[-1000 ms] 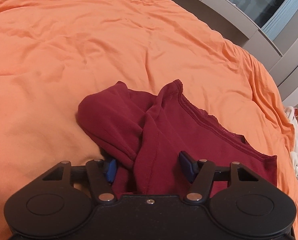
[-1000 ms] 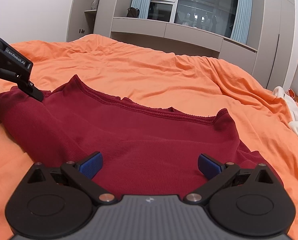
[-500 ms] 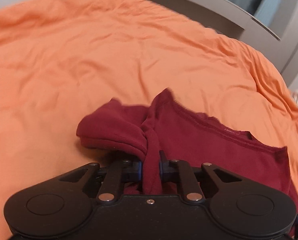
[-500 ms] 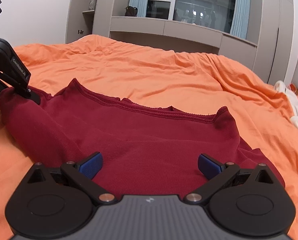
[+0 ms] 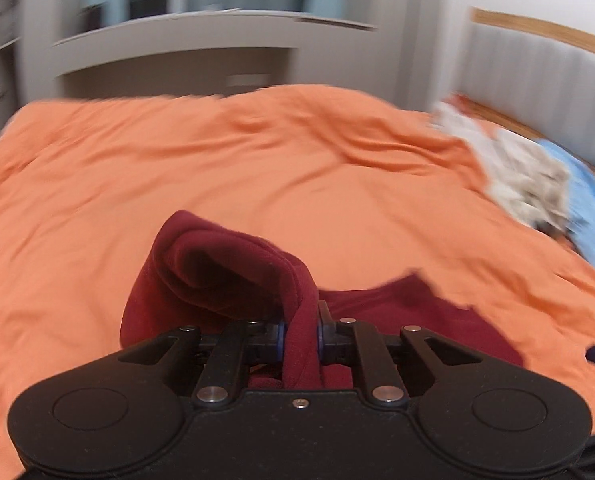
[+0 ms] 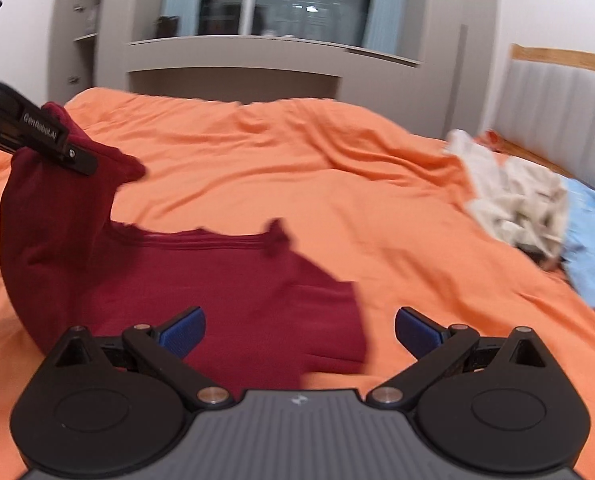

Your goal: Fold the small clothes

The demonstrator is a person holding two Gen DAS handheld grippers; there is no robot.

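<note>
Dark red knit garment [image 6: 233, 280], small and soft, lies mostly flat on the orange bed cover [image 6: 297, 168], its left end lifted off the bed. Left claw [image 5: 300, 334] is clenched on a bunched fold of that end; its jaws have just been closing, and the cloth sits pinched between the blue pads [image 5: 280, 336]. From the right wrist view the same claw [image 6: 77, 160] shows at far left, holding the raised end up like a peak while the rest of the cloth trails down to the bed.

Middle of the garment: one seamed edge runs across, a small corner sticks up near its right end, no clean fold visible yet.

Right claw [image 6: 299, 330] is released, jaws wide apart, hovering just above the near right part of the cloth; nothing between the pads. Whether it touches the fabric, cannot tell.

Far right on the bed: pale cream crumpled clothes [image 6: 517, 200] and a light blue cloth [image 6: 589, 240] in a loose heap, unfolded, well apart from the red piece.

Progress judgement: early. First fold only started; the lifted end not yet laid over. Heap on the right likely still waits.
</note>
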